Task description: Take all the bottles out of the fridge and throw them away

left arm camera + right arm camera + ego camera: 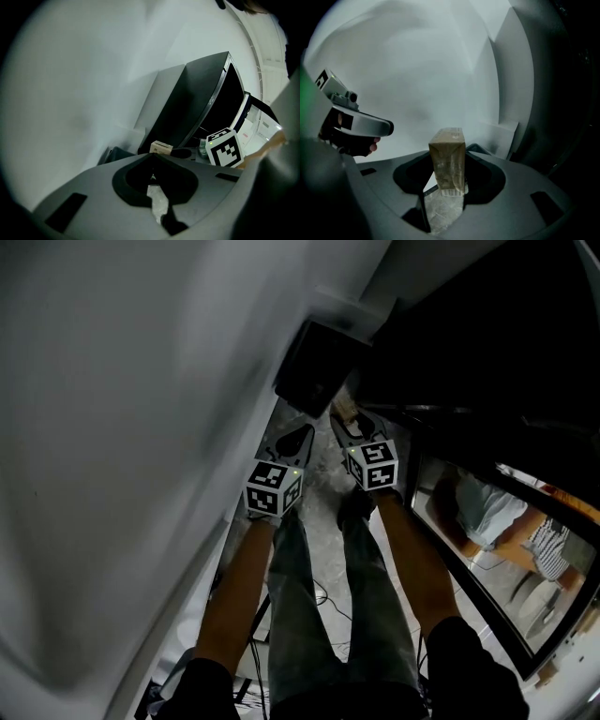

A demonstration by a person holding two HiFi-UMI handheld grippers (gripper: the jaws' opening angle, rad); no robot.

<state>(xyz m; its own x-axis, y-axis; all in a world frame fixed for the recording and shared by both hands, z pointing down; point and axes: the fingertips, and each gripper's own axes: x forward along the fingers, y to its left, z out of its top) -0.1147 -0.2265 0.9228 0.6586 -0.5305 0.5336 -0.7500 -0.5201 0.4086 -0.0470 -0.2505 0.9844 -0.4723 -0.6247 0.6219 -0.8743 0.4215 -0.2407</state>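
My right gripper point(449, 187) has its jaws clamped on a brown carton point(447, 154), which stands upright between them in front of a pale wall point(417, 70). My left gripper point(153, 157) is just beside it, jaws together with nothing in them. Both hang low above the speckled floor point(323, 498), and the dark fridge point(206, 93) stands near, beyond the carton.

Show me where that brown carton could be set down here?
Only the pale floor strip between the white wall and the glass door, ahead of the shoes. Beyond it the black box fills the corner; cables clutter the floor by the legs.
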